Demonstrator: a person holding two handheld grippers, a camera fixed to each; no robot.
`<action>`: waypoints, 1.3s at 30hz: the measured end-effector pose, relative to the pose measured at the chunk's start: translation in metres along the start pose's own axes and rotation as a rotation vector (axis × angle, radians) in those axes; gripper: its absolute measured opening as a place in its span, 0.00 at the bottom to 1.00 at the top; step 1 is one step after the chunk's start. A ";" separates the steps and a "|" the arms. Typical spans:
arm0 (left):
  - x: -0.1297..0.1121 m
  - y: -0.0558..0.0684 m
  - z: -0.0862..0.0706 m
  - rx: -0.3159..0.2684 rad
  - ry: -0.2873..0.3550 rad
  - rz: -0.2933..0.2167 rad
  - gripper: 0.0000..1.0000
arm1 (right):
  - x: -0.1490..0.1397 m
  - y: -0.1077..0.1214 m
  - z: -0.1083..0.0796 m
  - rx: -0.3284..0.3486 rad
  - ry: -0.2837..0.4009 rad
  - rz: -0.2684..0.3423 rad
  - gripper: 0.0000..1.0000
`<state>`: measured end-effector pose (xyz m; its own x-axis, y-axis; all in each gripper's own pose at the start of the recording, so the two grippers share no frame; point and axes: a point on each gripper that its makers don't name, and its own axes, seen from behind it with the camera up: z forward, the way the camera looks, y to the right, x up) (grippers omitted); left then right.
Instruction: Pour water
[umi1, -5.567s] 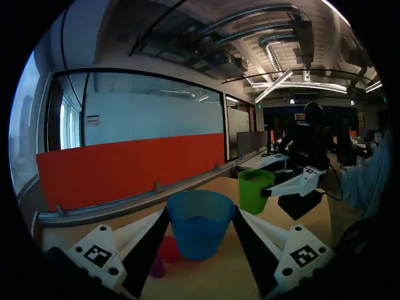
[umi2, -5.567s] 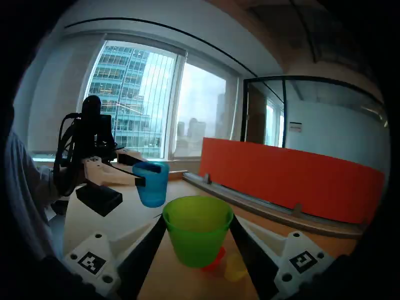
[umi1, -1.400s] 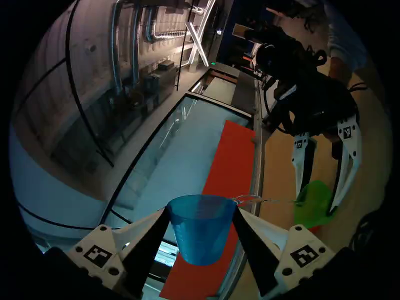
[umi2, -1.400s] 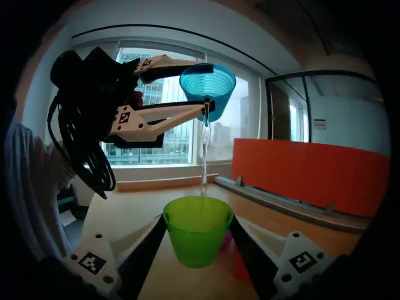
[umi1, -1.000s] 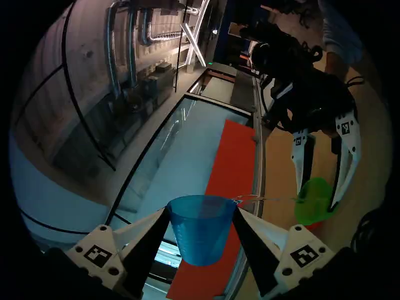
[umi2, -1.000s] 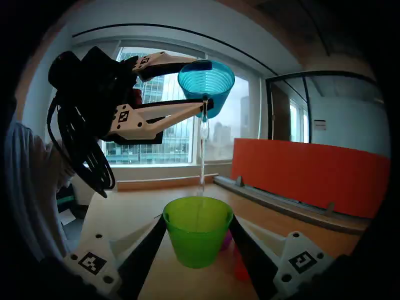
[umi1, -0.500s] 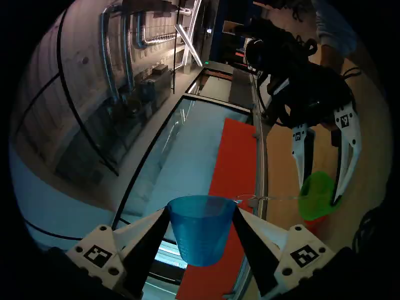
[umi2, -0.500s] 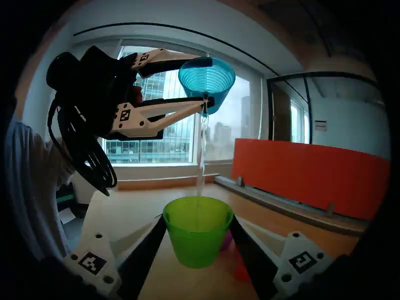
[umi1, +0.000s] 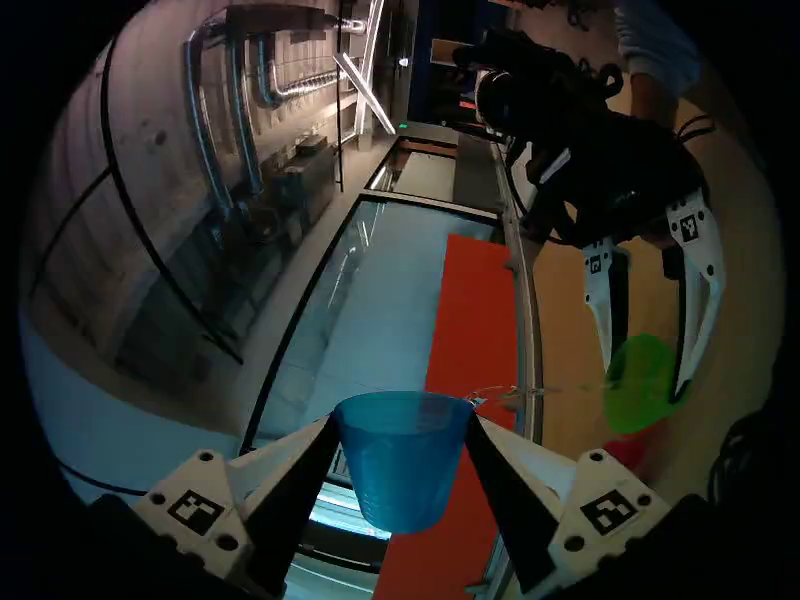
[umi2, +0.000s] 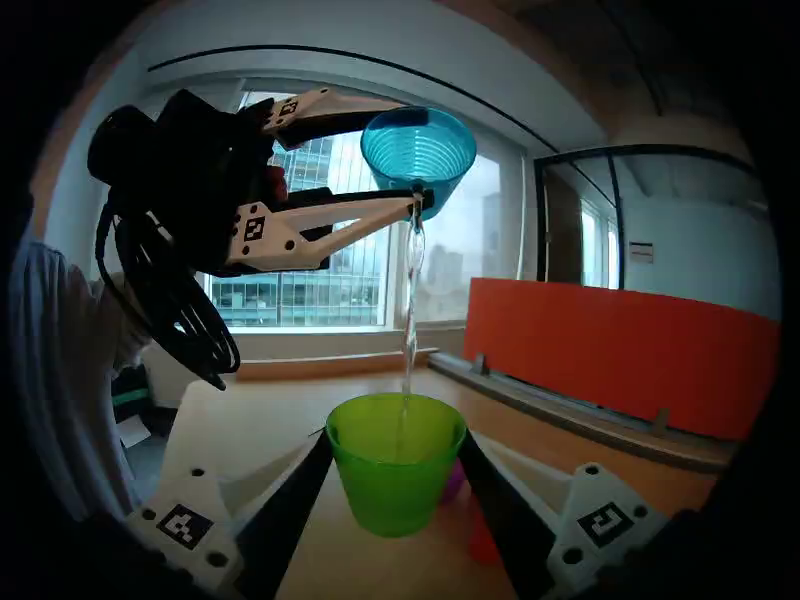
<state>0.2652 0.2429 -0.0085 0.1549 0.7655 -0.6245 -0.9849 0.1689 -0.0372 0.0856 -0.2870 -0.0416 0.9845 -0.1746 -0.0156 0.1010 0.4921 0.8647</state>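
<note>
holds the blue cup (umi2: 418, 145) a touch further right and tipped a little steeper than half a second ago; against some five seconds back, when upright and level beside the green cup (umi2: 395, 470), now has it raised well above that cup with its mouth turned down and forward.

grips the blue cup in the left tongs (umi1: 402, 428), both fingers pressed on its sides just under the rim, closed only to the cup's width. lets a thin stream of water (umi2: 410, 300) run off the lower lip and fall straight into the green cup's open mouth.

clamps the green cup upright in the right tongs (umi2: 395, 440), one finger on each side below the rim, over the pale wooden surface (umi2: 280, 410); cannot tell whether its base touches down.

shows, just behind the green cup and low on the surface, a small purple cup (umi2: 452, 485) and a small red cup (umi2: 482, 545), both partly hidden. backs the surface with an orange panel (umi2: 620, 350) on the right and a tall window (umi2: 300, 260) behind the left tongs. trails black cables (umi2: 170, 300) from the left tongs, next to a pale sleeve (umi2: 50, 400).
</note>
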 end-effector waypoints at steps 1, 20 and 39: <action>0.001 0.000 0.000 0.001 0.001 0.003 0.88 | 0.000 0.000 0.000 0.000 0.001 -0.001 0.91; 0.006 -0.003 0.002 0.003 0.006 0.093 0.88 | 0.005 0.000 0.000 -0.004 0.011 -0.001 0.91; 0.017 -0.008 -0.003 0.020 0.010 0.202 0.88 | 0.009 0.000 -0.001 -0.009 0.018 -0.002 0.91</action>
<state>0.2751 0.2531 -0.0208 -0.0461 0.7788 -0.6256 -0.9942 0.0250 0.1044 0.0949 -0.2880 -0.0416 0.9868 -0.1598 -0.0262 0.1037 0.4994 0.8602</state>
